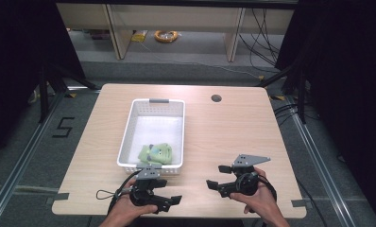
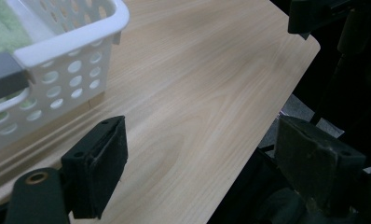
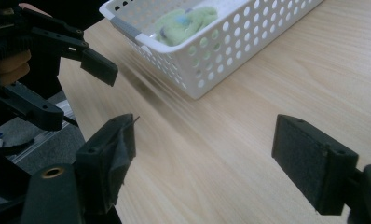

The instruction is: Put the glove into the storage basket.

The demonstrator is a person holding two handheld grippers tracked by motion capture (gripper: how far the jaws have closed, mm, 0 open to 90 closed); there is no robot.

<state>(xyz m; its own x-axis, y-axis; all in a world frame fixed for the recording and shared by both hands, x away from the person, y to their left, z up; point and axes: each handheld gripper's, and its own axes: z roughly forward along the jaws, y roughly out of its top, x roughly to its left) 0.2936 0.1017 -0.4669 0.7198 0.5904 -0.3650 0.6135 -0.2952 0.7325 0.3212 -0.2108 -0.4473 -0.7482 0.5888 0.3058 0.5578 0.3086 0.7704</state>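
My right claw (image 1: 216, 176) stands wide with nothing between its pads, only bare wood showing in the gap in the right gripper view (image 3: 202, 154). It hovers low over the near right part of the bench (image 1: 233, 137), pointing leftward across it, with my right hand (image 1: 257, 196) wrapped around its body and the grey three-cornered plate on top.

My left claw (image 1: 172, 191) is wide too and empty; in the left gripper view (image 2: 211, 154) its two black pads frame plain bench top and the rounded bench edge. It sits at the near edge of the bench in my left hand (image 1: 129, 210), just in front of the short near wall of the white perforated basket (image 1: 129, 127), with its cable looping off to the left. The two claws face each other, apart, across the near strip of the bench.

The green plush toy (image 1: 155, 153) lies inside the basket, at its near end, against the wall closest to me; from the right gripper view (image 3: 186, 23) it shows a blue patch on its front. The far half of the basket floor is bare white. Beyond it, a round cable hole (image 1: 216, 98) sits in the bench near the far right corner.
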